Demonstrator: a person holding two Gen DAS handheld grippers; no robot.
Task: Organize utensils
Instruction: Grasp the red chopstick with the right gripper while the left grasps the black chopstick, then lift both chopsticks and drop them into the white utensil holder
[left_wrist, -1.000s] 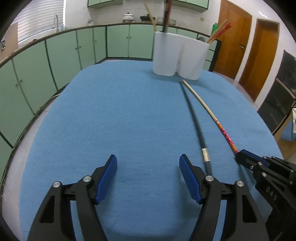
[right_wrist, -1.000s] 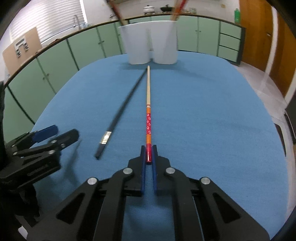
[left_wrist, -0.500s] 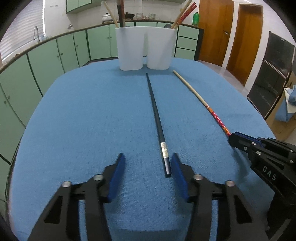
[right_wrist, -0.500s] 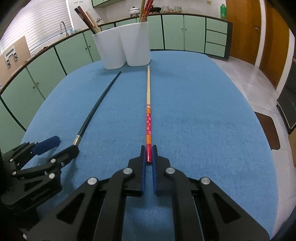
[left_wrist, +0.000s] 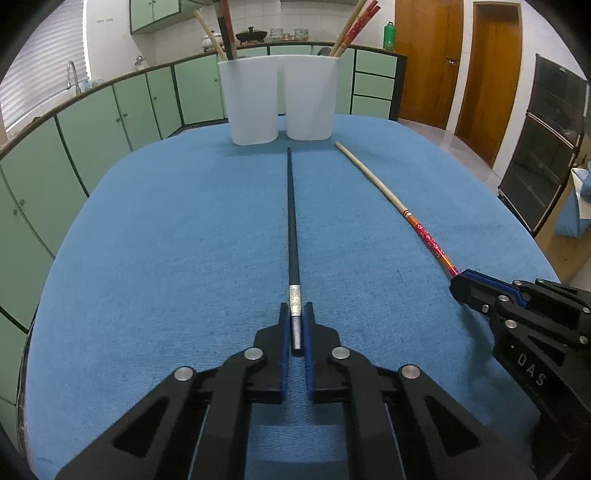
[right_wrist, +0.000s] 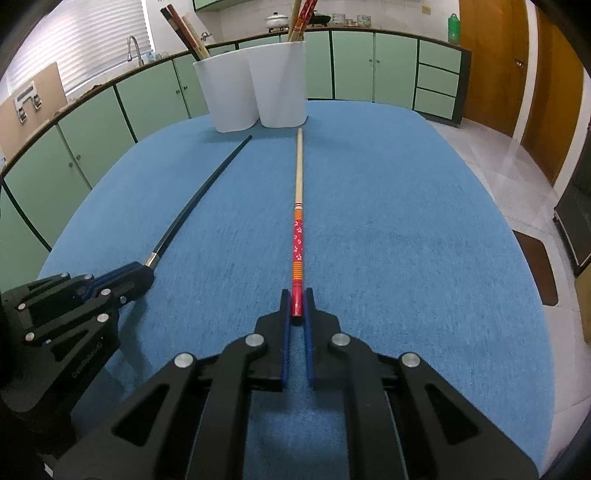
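Observation:
My left gripper (left_wrist: 295, 314) is shut on the near end of a black chopstick (left_wrist: 291, 221) with a silver band; it lies on the blue cloth pointing at the white two-part holder (left_wrist: 279, 99). My right gripper (right_wrist: 296, 299) is shut on the red end of a wooden chopstick (right_wrist: 298, 206), which also points at the holder (right_wrist: 255, 88). Each gripper shows in the other's view: the right gripper (left_wrist: 458, 282) and the left gripper (right_wrist: 144, 271). Several chopsticks stand in both holder cups.
The table is covered by a blue cloth (left_wrist: 166, 240). Green cabinets (left_wrist: 92, 133) run behind and to the left. Wooden doors (left_wrist: 495, 74) and a dark appliance (left_wrist: 546, 147) stand to the right.
My left gripper swung over to the black chopstick and closed on its near end. My right gripper stayed shut on the red-ended chopstick.

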